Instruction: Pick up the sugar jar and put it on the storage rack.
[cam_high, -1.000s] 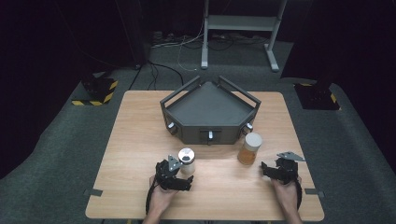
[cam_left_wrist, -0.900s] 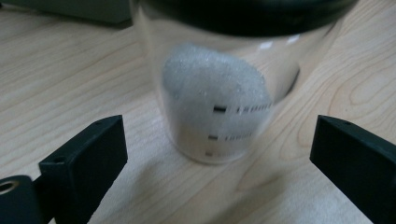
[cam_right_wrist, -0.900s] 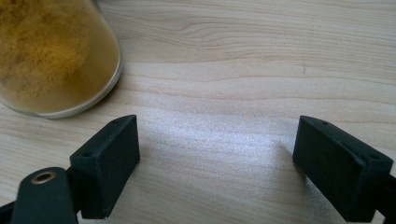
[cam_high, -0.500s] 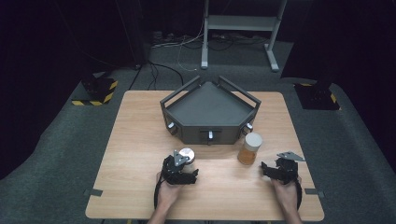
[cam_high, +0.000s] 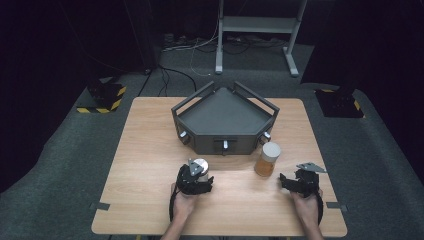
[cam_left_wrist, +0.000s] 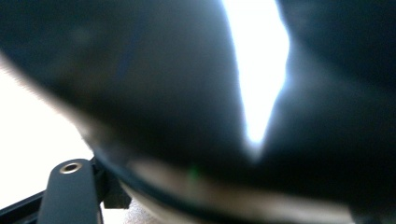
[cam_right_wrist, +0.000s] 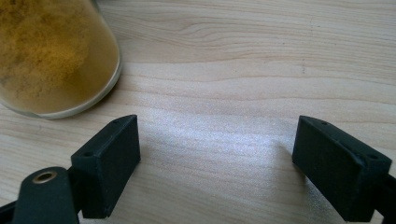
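Observation:
A small dark jar with a silvery lid (cam_high: 200, 165) stands on the wooden table (cam_high: 145, 150), left of centre near the front. My left gripper (cam_high: 198, 173) has just been closing its jaws around it and now grips it. In the left gripper view the jar (cam_left_wrist: 163, 93) is a dark blur right against the camera. A jar of amber-yellow powder with a white lid (cam_high: 268, 159) stands to the right. My right gripper (cam_high: 287, 180) rests just right of it, open, with bare wood between its fingers (cam_right_wrist: 109, 163). The powder jar (cam_right_wrist: 51, 56) shows at the upper left of the right gripper view.
A dark five-sided tray (cam_high: 225, 117) with raised rails and small knobs on its front sits at the table's middle back. Beyond the table are metal stand legs (cam_high: 257, 30), cables and yellow-black striped blocks (cam_high: 107, 95) on the floor.
The left gripper has slid a little forward and right onto the small jar, and its jaws have come together around it. The right gripper and the powder jar have stayed put.

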